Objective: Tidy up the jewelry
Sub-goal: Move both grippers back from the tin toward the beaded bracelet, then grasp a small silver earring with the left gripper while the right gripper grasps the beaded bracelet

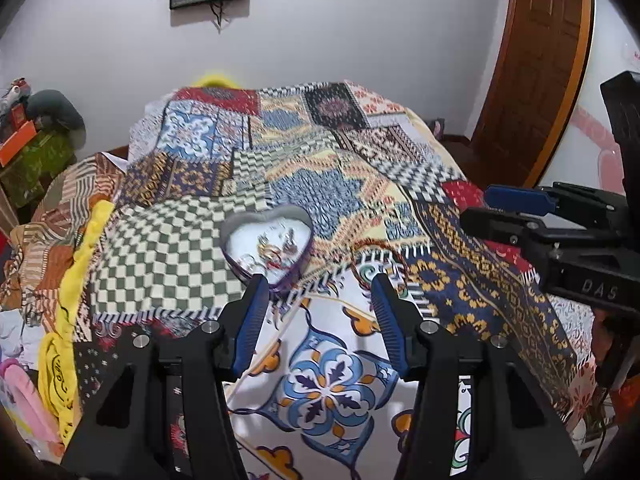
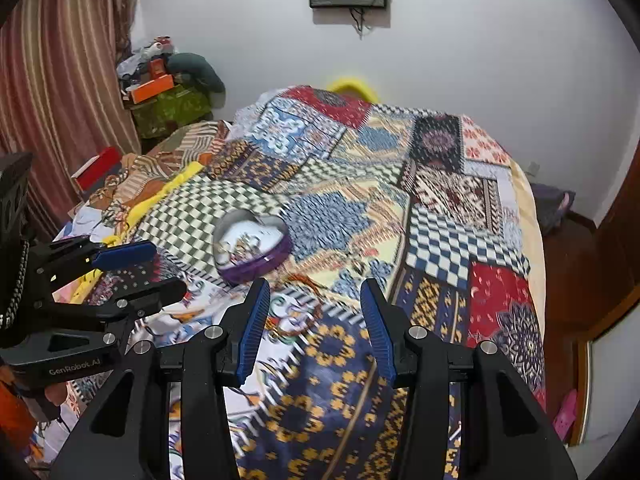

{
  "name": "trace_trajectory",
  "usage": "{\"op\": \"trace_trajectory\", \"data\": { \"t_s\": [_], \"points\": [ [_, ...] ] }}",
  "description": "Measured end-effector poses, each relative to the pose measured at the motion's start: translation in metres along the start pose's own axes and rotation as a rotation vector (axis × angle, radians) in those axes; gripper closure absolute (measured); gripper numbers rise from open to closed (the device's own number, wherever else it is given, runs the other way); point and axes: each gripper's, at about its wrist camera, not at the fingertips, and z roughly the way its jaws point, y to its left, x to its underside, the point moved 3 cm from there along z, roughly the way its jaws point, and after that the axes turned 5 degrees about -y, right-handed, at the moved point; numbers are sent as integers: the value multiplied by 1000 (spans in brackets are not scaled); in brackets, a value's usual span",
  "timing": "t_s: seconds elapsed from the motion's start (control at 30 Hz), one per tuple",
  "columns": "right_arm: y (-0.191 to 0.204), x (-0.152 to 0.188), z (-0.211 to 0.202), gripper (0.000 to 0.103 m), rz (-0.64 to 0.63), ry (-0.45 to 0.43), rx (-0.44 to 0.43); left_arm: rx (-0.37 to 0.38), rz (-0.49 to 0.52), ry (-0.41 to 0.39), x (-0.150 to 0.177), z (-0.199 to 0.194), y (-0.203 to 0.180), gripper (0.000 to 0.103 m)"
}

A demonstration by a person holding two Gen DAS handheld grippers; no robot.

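Observation:
A heart-shaped purple jewelry box (image 1: 267, 246) lies open on the patchwork bedspread, with several small jewelry pieces inside; it also shows in the right wrist view (image 2: 251, 245). A reddish bangle (image 1: 380, 266) lies on the cloth just right of the box, seen too in the right wrist view (image 2: 304, 308). My left gripper (image 1: 318, 286) is open and empty, just in front of the box and bangle. My right gripper (image 2: 316, 290) is open and empty, over the bangle. Each gripper shows from the side in the other's view, the right one (image 1: 508, 208) and the left one (image 2: 136, 268).
The patchwork bedspread (image 1: 320, 176) covers the whole bed. Yellow cloth and rumpled fabrics (image 1: 76, 264) pile on the bed's left side. Boxes and bags (image 2: 168, 92) stand by the curtain at the back left. A wooden door (image 1: 536, 60) is on the right.

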Motion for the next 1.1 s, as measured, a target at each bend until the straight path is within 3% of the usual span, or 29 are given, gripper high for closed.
{"op": "trace_trajectory", "data": {
  "t_s": [0.37,0.5,0.57,0.7,0.8,1.1],
  "points": [
    [-16,32,18,60,55,80,-38,41,32,110,31,42,-23,51],
    [-15,38,20,60,73,91,-58,54,58,127,38,51,-33,64],
    [-15,39,21,60,74,94,-62,47,70,125,39,53,-35,66],
    [-14,43,24,60,65,101,-57,83,66,137,39,55,-36,85],
    [-13,44,27,60,61,106,-56,95,73,140,41,56,-37,92],
    [-10,41,32,60,69,126,-79,106,36,130,41,52,-32,95]
  ]
}}
